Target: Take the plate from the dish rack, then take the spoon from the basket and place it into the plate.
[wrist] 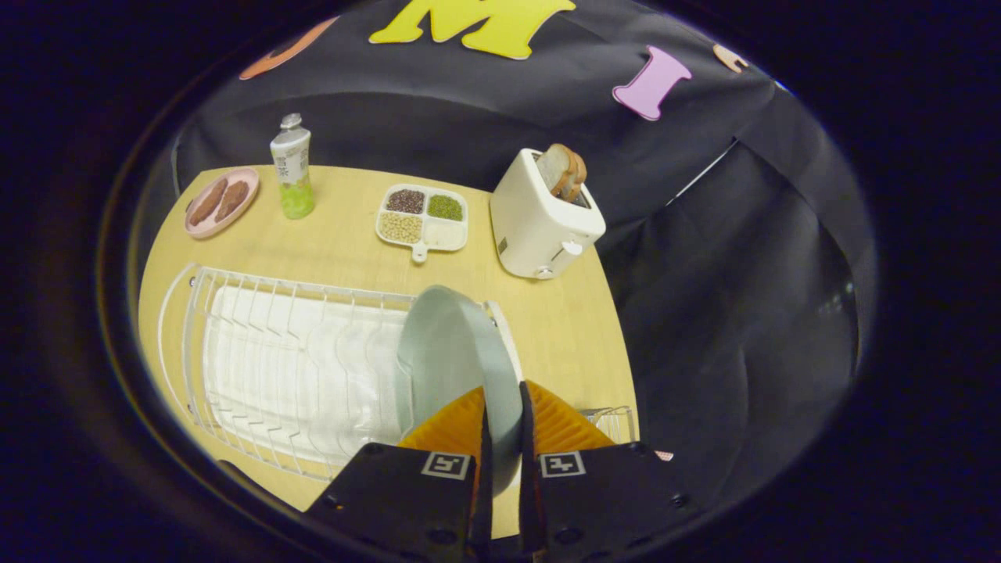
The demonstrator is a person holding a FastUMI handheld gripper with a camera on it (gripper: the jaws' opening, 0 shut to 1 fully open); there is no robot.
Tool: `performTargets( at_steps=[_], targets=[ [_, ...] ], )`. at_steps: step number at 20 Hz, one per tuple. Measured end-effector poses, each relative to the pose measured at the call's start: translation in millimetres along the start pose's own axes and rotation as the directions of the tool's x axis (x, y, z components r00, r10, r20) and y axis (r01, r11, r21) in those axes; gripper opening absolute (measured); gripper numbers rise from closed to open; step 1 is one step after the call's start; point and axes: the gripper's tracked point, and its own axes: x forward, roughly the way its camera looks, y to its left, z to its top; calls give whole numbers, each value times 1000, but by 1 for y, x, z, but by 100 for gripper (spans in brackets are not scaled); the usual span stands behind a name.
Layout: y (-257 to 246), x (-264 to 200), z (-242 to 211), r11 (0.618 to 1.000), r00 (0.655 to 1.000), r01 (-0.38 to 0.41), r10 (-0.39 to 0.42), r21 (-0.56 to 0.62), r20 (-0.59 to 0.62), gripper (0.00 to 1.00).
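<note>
A pale grey-green plate (450, 352) stands on edge at the right end of the white wire dish rack (258, 352). My gripper (500, 410) is shut on the plate's rim, one finger on each side of it. A corner of a wire basket (614, 422) peeks out just right of the fingers; its inside and the spoon are hidden behind them.
On the wooden table (344, 250) beyond the rack stand a white toaster (543, 219) with bread slices, a four-compartment tray of beans (422, 219), a green bottle (293, 168) and a pink dish (221, 201) with brown food. The table's right edge runs close to the basket.
</note>
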Motion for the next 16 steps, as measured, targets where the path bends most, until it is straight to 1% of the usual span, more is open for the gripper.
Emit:
performTargets(
  at_steps=[2,5,12,13,16],
  targets=[
    [6,-4,0,999,999,48,-48,-3,22,18],
    [6,-10,-2,996,996,85,-86,12,27,17],
    [2,-18,-4,983,989,126,-135,134,61,17],
    [-2,-21,-2,979,985,142,-155,148,81,17],
    [-28,-31,5,955,957,221,-251,196,146,17]
  ],
)
